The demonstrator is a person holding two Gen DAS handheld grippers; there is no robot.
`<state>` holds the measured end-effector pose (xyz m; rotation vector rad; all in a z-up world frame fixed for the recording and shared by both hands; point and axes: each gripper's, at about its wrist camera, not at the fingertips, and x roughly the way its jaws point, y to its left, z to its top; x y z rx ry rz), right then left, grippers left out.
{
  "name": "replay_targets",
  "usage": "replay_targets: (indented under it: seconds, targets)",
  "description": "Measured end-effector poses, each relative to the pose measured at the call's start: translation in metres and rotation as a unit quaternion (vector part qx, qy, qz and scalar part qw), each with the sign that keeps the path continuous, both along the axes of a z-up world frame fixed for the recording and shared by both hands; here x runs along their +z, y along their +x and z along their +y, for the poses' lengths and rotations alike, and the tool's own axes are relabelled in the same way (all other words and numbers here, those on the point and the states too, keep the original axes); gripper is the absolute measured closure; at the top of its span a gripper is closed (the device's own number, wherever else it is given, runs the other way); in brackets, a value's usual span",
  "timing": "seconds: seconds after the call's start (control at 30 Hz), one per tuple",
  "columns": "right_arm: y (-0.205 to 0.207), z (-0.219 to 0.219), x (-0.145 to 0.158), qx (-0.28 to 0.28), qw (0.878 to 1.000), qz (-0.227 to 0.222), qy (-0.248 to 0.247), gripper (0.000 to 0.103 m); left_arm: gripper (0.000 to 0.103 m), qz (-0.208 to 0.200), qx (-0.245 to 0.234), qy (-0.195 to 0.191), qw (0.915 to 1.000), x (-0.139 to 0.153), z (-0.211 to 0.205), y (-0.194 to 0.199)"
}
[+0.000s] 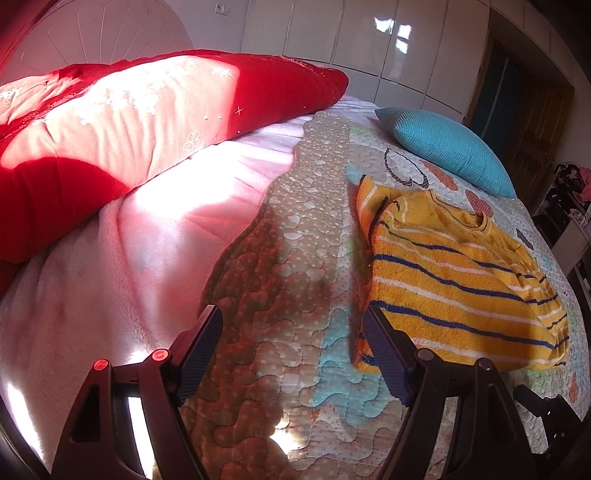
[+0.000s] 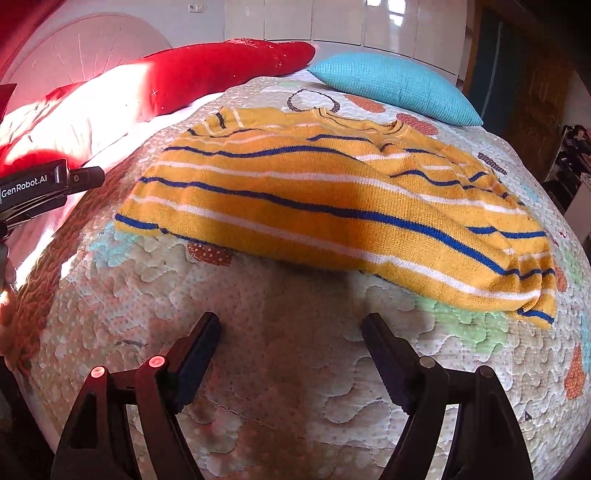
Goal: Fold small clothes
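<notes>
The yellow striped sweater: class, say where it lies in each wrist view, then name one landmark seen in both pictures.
Left wrist view: the yellow striped sweater lies right of centre on the quilt, beside the left gripper.
Right wrist view: it spreads across the middle, ahead of the right gripper.
Shared landmark: the blue pillow, beyond the sweater's collar in both.

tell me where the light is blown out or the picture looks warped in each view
Left wrist view: sunlight washes out the red quilt and pink blanket; glare on the glossy wardrobe doors; the striped sweater is evenly lit. Right wrist view: the washed-out patch sits at the left edge; fisheye bulges the bedspread into a dome, corners dark.
</notes>
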<state>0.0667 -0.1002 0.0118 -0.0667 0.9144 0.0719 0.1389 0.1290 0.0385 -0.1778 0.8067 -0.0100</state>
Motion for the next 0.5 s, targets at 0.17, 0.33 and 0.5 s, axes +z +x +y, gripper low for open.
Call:
replay_targets:
  seconds: [0.17,0.33,0.5]
  targets:
    - [-0.001,-0.001,-0.002,0.0,1.0,-0.005,0.003,0.017,0.026,0.004,-0.006,0.005,1.0,-0.002,-0.007,0.002]
    - [-0.001,-0.002,-0.005,0.002,1.0,-0.006,0.009,0.013,0.026,0.008,-0.012,0.009,0.9999,-0.004,-0.014,0.004]
    - [-0.001,0.0,-0.006,0.004,1.0,-0.007,0.011,0.011,0.026,0.018,-0.021,0.002,0.9996,-0.008,-0.019,0.008]
